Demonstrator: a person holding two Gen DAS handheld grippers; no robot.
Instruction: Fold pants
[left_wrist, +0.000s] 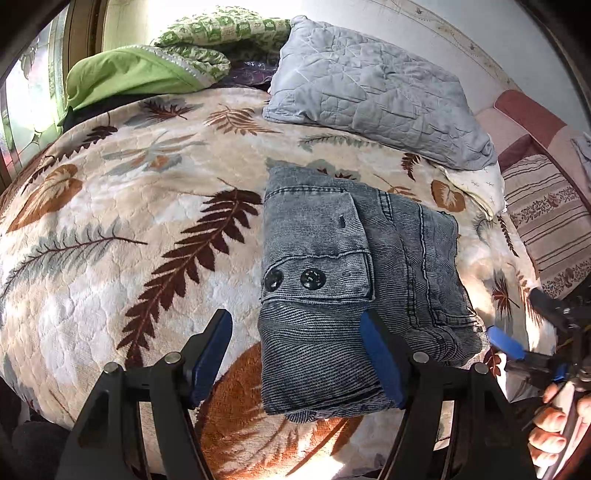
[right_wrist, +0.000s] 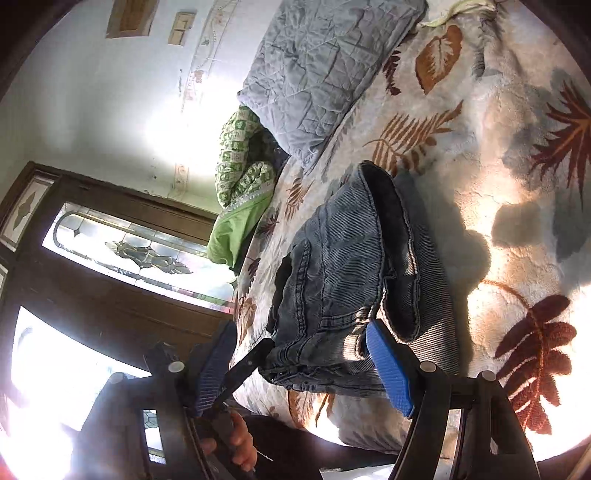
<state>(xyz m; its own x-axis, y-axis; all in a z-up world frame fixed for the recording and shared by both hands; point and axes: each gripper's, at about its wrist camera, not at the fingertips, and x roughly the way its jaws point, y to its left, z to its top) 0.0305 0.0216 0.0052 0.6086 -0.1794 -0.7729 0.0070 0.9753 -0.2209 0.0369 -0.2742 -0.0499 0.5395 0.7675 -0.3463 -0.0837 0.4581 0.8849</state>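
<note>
Left wrist view. Left gripper (left_wrist: 297, 358): jaws spread wide, holding nothing. Folded pants (left_wrist: 354, 295): grey-blue denim bundle lying on the leaf-print blanket (left_wrist: 122, 229), directly ahead of the tool; the near edge of the bundle sits between the two blue pads, nearer the right-hand pad, with no pinch visible. Two dark buttons (left_wrist: 291, 279) on a flap face up, just beyond the fingertips. Grey quilted pillow (left_wrist: 373, 88): farther ahead, past the pants. Green bedding (left_wrist: 147, 62): far ahead to the left. Right gripper (left_wrist: 517, 332): at the right edge, just beside the pants' right side; its jaw state cannot be told from this view.

Right wrist view (camera rolled sideways). Right gripper (right_wrist: 303, 369): jaws spread wide, gripping nothing. Pants (right_wrist: 351, 288): straight ahead between the fingers, a corner of the bundle close against the right-hand blue pad; contact uncertain. Pillow (right_wrist: 321, 66): far ahead. Window (right_wrist: 122, 254): off to the left.
</note>
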